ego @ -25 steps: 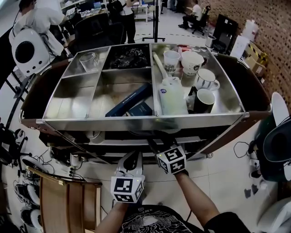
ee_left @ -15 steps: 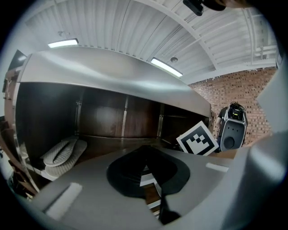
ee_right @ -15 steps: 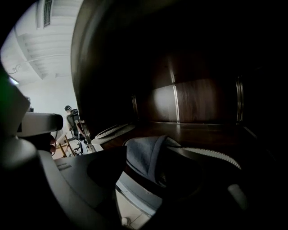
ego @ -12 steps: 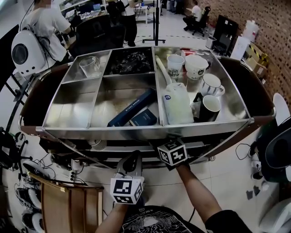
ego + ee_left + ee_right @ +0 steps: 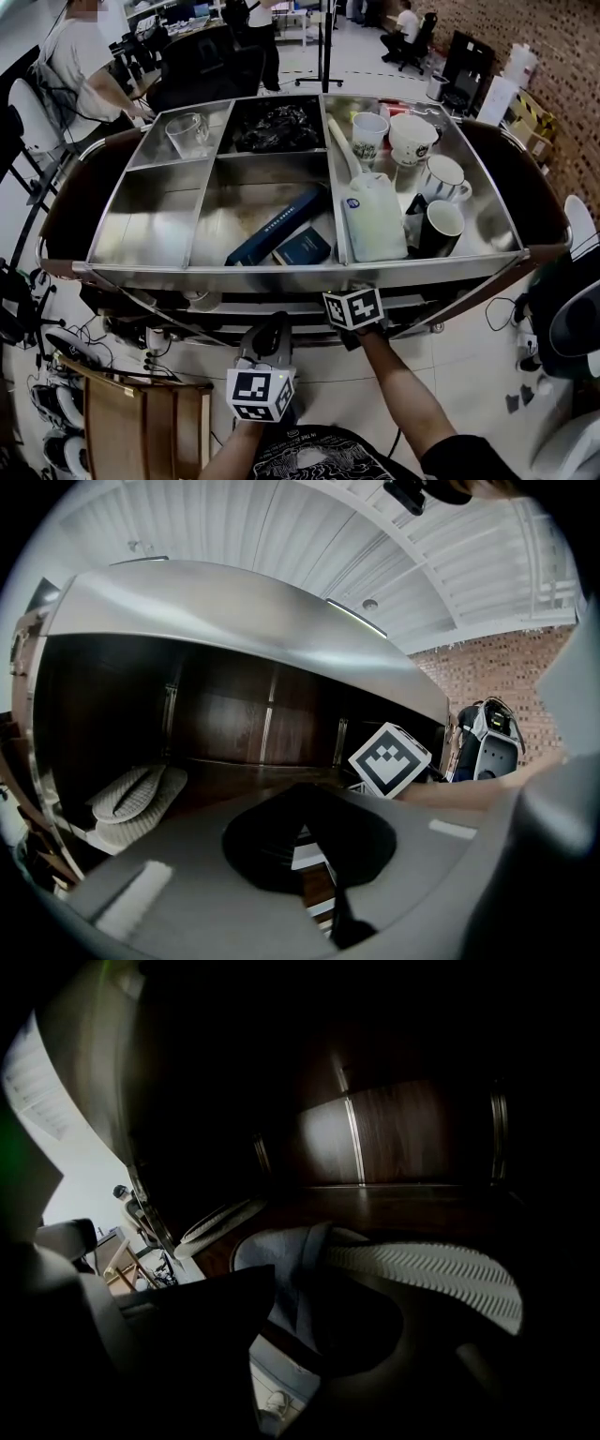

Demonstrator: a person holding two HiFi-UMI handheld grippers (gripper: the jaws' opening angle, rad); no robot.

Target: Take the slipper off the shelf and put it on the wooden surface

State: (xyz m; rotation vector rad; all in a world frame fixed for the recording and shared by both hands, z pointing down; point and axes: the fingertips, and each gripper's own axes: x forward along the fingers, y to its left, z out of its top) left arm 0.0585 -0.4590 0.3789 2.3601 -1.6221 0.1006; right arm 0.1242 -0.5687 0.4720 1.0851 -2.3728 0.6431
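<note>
Head view bright and even; right gripper view close to black.
Overhead room light glares off the steel tray; the shelf beneath sits in deep shadow. Fisheye bends all edges, corners vignetted black. Left gripper view: lit ceiling sharp, soft sheen along the tray's side, near foreground a grey blur. Right gripper view: dim, daylight only at the left edge, one pale reflection on the back panel, slipper sole catching faint light, foreground out of focus.

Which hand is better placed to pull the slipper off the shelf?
Right. The right gripper reaches inside the dark wooden shelf, its fingers closing round the grey slipper with white ribbed sole; the left gripper hangs outside it.
</note>
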